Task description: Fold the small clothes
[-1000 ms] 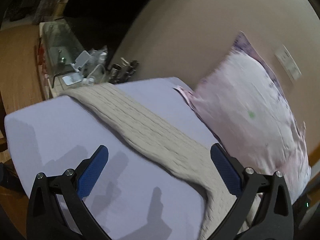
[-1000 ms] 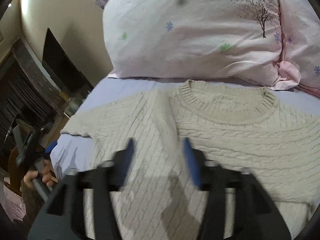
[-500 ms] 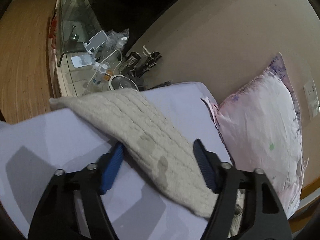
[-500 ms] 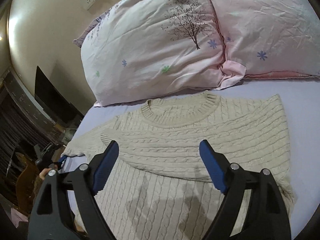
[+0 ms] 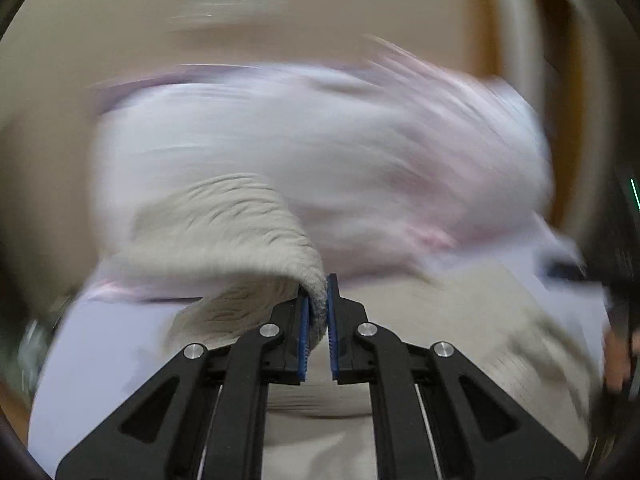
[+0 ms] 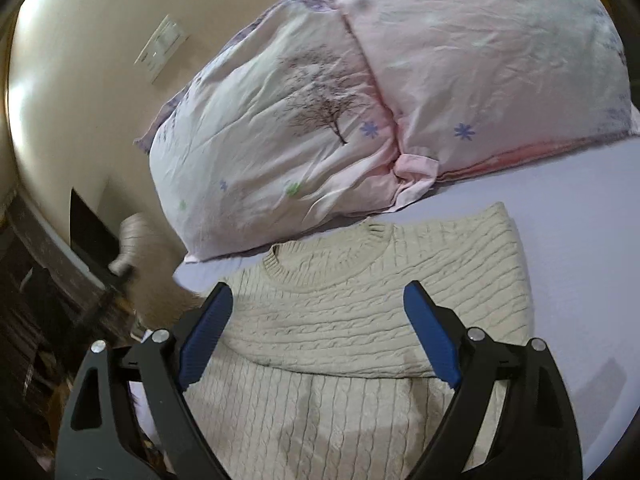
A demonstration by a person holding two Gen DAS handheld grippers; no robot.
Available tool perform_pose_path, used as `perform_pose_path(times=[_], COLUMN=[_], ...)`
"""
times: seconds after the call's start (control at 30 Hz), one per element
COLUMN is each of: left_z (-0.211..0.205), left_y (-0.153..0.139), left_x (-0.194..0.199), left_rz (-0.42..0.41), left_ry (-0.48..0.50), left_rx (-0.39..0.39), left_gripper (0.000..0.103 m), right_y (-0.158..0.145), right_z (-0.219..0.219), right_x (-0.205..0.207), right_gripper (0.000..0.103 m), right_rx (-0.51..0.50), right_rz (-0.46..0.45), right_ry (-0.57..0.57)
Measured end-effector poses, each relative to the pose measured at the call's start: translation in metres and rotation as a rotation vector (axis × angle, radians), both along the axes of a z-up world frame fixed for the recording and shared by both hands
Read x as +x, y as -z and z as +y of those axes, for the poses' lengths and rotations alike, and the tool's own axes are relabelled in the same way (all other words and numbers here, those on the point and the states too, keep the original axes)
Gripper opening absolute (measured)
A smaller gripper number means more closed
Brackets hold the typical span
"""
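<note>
A cream cable-knit sweater (image 6: pixel 360 304) lies flat on the lavender bed sheet (image 6: pixel 580 248), neck toward the pillows, its right sleeve folded across the chest. My left gripper (image 5: pixel 318 312) is shut on the sweater's left sleeve (image 5: pixel 224 232) and holds it lifted off the bed; that view is motion-blurred. The lifted sleeve (image 6: pixel 132 240) also shows at the left of the right wrist view. My right gripper (image 6: pixel 316 336) is open and empty, hovering over the sweater's body.
Two pink floral pillows (image 6: pixel 320 112) lie against the beige wall (image 6: pixel 80 40) behind the sweater. Dark furniture (image 6: pixel 36 280) stands beside the bed's left edge. A wall switch plate (image 6: pixel 162 46) is above the pillows.
My left gripper has closed on the left sleeve and swung it up off the bed toward the sweater's body. My right gripper has shifted a little over the sweater and stays open.
</note>
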State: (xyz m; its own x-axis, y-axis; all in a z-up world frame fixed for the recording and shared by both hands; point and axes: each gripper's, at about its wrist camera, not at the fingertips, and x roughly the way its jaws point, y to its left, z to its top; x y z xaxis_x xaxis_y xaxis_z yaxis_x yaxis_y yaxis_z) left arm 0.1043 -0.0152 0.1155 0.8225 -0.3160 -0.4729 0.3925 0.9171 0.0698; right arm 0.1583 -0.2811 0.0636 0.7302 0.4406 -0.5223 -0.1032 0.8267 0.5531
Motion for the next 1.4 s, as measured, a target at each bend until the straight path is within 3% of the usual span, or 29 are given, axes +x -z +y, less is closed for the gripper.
perform_pose_path(times=[0.1,0.17,0.23,0.33,0.4,0.53,0.67,0.73,0.83,0.87,0.9,0.93,1.03,1.1,1.13,1.17,1.3,1.4], left_z=[-0.080,-0.078,-0.043,0.025,0.071,0.120,0.137,0.141,0.138,0.136,0.134,0.132,0.134,0.135,0.136,0.137,0.141,0.145], left_y=[0.046,0.056,0.048,0.035,0.037,0.053,0.068,0.072,0.081,0.083,0.085,0.086,0.091,0.095,0.096,0.098,0.107,0.107], left_x=[-0.010,-0.020,-0.033,-0.052,-0.063,-0.078,-0.101,-0.109,-0.114,-0.114,-0.115,-0.113,-0.116,-0.118,-0.118,-0.119,-0.126,-0.134], left_rz=[0.088,0.121,0.118,0.112,0.146,0.243,0.255,0.281,0.300,0.305,0.312,0.317,0.328,0.333,0.336,0.338,0.353,0.366], left_ry=[0.163,0.184,0.154,0.044,-0.036,-0.158,-0.251,-0.255,-0.267,-0.270,-0.269,-0.270,-0.267,-0.262,-0.260,-0.257,-0.235,-0.191], left_rx=[0.170,0.151,0.068,-0.040,-0.086,-0.137,-0.114,-0.151,-0.154,-0.149,-0.147,-0.147,-0.156,-0.168,-0.175,-0.187,-0.229,-0.275], left_gripper=[0.008,0.008,0.022,0.052,0.055,0.058,0.065,0.066,0.070,0.071,0.072,0.072,0.072,0.072,0.073,0.073,0.073,0.073], right_y=[0.011,0.018,0.024,0.036,0.043,0.056,0.041,0.038,0.048,0.055,0.061,0.063,0.035,0.008,0.005,0.011,0.045,0.064], right_z=[-0.009,-0.023,-0.036,-0.046,-0.042,-0.026,0.005,0.024,0.044,0.050,0.052,0.052,0.026,0.003,-0.005,-0.018,-0.060,-0.085], right_x=[0.005,0.005,0.006,0.013,0.021,0.045,0.062,0.076,0.095,0.103,0.108,0.110,0.085,0.046,0.035,0.021,-0.024,-0.072], right_gripper=[0.087,0.087,0.082,0.062,0.054,0.042,0.044,0.055,0.056,0.053,0.023,0.006,0.006,0.006,0.006,0.009,0.051,0.053], right_rx=[-0.016,-0.001,0.006,0.016,0.009,-0.004,-0.045,-0.066,-0.139,-0.188,-0.214,-0.225,-0.038,-0.022,-0.035,-0.073,-0.086,-0.049], right_rz=[0.055,0.095,0.114,0.169,0.198,0.273,0.245,0.278,0.353,0.380,0.383,0.369,0.152,-0.033,-0.052,-0.018,0.150,0.203], right_ry=[0.027,0.044,0.067,0.076,0.068,0.046,0.052,0.059,0.097,0.117,0.122,0.118,0.098,0.132,0.152,0.188,0.262,0.263])
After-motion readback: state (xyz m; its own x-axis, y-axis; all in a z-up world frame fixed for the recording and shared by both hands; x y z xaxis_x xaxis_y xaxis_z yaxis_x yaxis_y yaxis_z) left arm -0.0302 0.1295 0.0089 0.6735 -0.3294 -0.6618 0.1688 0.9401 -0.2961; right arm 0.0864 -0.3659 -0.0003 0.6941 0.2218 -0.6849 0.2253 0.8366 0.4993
